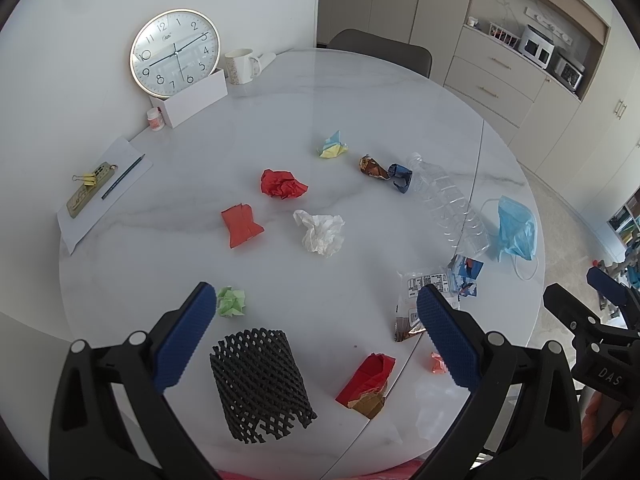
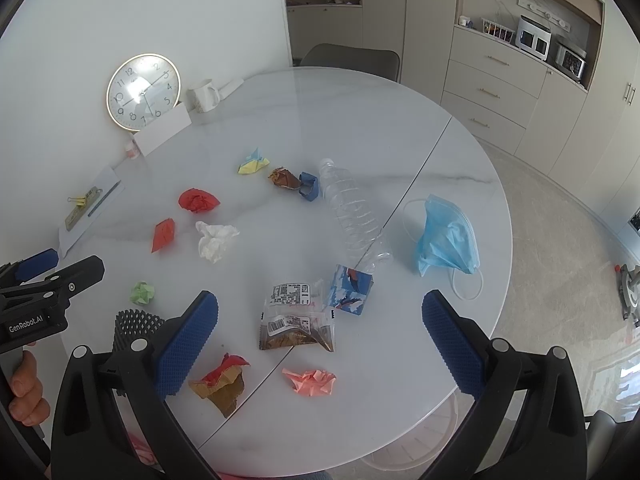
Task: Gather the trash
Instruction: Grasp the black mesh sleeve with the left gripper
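Left gripper [image 1: 316,336]: jaws spread wide, blue ribbed pads [image 1: 182,338] facing each other, nothing between them; black arms angled forward and downward. Right gripper [image 2: 320,340]: likewise spread wide and unloaded, in matching pose. Each gripper appears at the edge of the other's view, the two held side by side and apart. Fingers of the person's left hand [image 2: 24,390] wrap the left gripper's handle.
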A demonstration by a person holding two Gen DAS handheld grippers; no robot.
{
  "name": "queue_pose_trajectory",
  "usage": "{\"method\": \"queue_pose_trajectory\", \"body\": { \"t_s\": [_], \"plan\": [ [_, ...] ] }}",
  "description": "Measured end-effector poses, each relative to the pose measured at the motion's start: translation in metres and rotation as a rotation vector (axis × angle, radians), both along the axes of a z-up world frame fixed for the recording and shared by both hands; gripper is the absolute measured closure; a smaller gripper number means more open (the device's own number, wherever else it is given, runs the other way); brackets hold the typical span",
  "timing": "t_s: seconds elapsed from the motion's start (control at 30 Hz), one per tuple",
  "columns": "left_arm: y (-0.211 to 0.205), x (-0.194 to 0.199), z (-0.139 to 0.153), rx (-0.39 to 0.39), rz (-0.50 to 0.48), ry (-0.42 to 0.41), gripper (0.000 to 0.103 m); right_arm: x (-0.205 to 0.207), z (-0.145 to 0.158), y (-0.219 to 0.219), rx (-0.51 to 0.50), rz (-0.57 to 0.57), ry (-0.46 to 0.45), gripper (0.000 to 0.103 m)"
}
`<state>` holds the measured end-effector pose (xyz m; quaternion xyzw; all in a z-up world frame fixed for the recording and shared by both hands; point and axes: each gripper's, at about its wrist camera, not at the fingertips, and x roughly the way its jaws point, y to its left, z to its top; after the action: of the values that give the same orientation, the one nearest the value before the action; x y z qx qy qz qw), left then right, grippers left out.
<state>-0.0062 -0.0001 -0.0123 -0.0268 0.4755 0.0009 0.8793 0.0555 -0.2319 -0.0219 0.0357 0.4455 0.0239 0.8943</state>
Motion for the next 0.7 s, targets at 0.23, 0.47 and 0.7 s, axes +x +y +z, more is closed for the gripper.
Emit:
{"method": "queue_pose_trajectory", "body": {
  "t_s": [0.23, 0.47, 0.7],
  "plan": [
    [0.006, -0.01, -0.004, 0.011, -0.051, -0.027, 0.006, -0.004, -0.007, 0.004, 0.001, 0.014, 0.011, 0.002],
    [0.037, -0.023, -0.022, 0.016, -0.06, 0.0, 0.006, -0.014, -0.027, 0.014, 0.001, 0.058, 0.018, 0.002],
    [0.053, -0.039, -0.07, -0.003, -0.022, 0.109, 0.006, -0.021, -0.057, 0.018, -0.005, 0.125, 0.077, 0.002]
  ]
}}
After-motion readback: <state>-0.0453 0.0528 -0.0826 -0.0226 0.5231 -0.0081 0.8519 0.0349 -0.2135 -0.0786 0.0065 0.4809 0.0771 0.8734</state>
